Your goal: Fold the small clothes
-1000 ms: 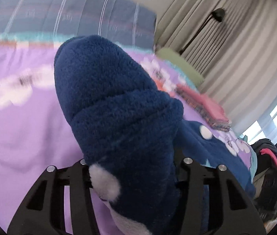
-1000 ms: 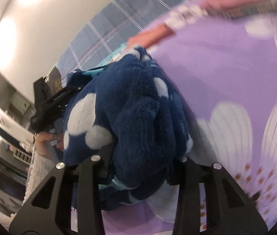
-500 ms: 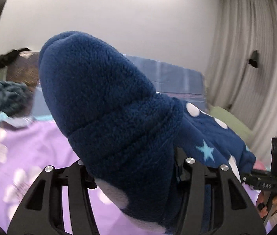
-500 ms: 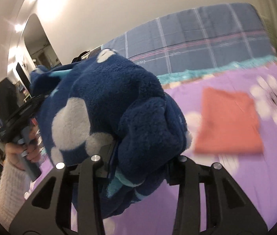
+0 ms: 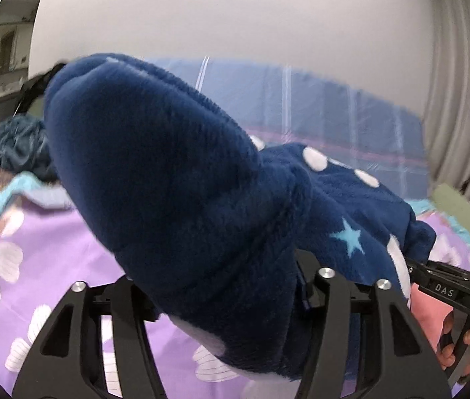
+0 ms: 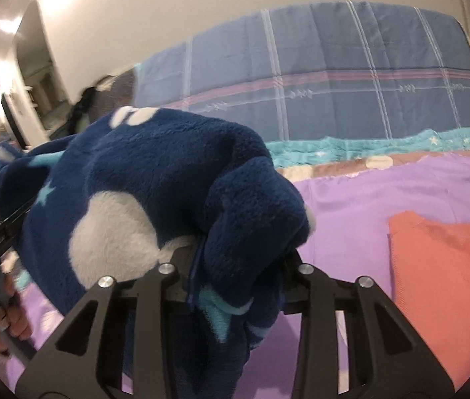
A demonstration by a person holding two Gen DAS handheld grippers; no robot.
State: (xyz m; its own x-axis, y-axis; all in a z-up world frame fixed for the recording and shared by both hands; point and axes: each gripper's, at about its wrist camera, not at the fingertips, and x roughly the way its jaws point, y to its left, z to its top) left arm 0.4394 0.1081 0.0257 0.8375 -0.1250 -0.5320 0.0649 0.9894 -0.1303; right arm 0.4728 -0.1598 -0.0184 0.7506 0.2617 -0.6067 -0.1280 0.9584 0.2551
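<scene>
Both grippers clamp the navy fleece garment (image 5: 175, 179) — left gripper (image 5: 225, 286) on one bunched end, right gripper (image 6: 235, 266) on the other — lifted above the purple bedspread (image 6: 384, 193).

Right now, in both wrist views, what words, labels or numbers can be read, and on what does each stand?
"DAS": white letters on the black bar of the right hand-held gripper, seen in the left wrist view beside the fluffy navy star-and-dot fleece garment.
Right wrist view: no readable text.

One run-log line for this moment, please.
stage: garment lifted | left gripper: shut on fleece garment | right gripper: shut on fleece garment | bedspread: folded orange cloth
</scene>
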